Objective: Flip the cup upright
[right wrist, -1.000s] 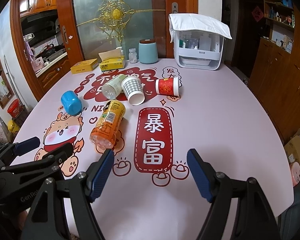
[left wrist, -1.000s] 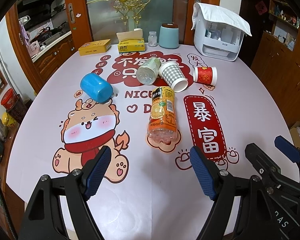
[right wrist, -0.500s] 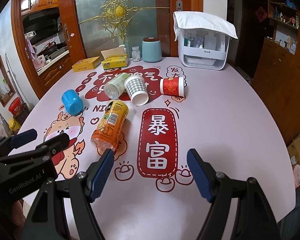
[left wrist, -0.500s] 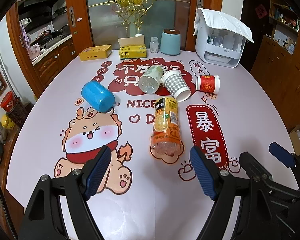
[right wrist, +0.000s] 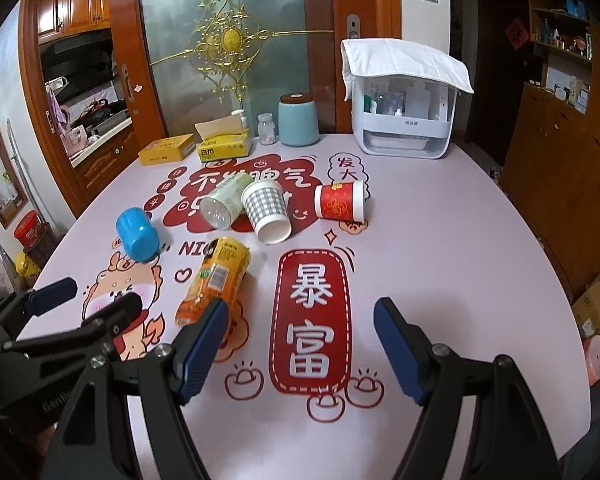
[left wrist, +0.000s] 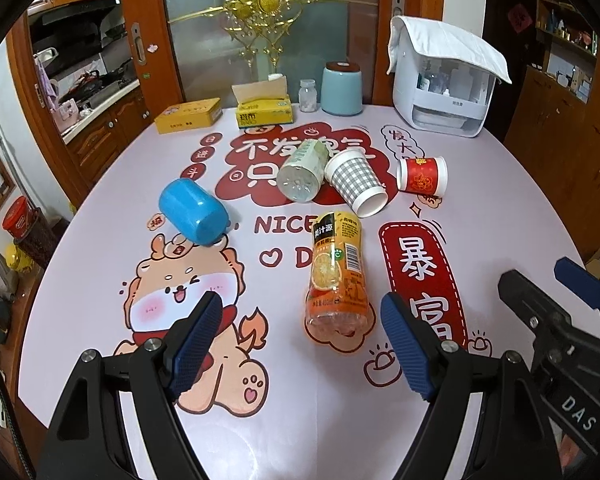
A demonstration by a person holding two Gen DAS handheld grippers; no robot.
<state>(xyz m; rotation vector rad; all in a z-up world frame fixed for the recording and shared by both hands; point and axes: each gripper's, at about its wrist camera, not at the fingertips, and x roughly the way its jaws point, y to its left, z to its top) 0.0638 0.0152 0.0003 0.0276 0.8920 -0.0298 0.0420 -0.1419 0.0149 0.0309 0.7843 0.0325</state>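
Three cups lie on their sides on the pink table: a blue plastic cup (left wrist: pixel 193 212) (right wrist: pixel 137 234) at the left, a grey checked paper cup (left wrist: pixel 355 186) (right wrist: pixel 266 210) in the middle with its mouth toward me, and a red paper cup (left wrist: pixel 421 175) (right wrist: pixel 340 201) to its right. My left gripper (left wrist: pixel 300 340) is open and empty, above the near table. My right gripper (right wrist: pixel 300 344) is open and empty, to its right. Each gripper shows at the edge of the other's view.
An orange juice bottle (left wrist: pixel 337 280) (right wrist: pixel 216 280) and a pale clear bottle (left wrist: pixel 302 175) (right wrist: pixel 225 202) lie on the table. At the back stand a yellow tin (left wrist: pixel 188 121), tissue box (left wrist: pixel 264 112), small jar (left wrist: pixel 308 95), teal canister (left wrist: pixel 342 88) and white organiser (left wrist: pixel 444 92).
Both grippers have pulled back and risen a little, so the objects sit lower and slightly smaller in view. Nothing on the table has moved. Both stay open.
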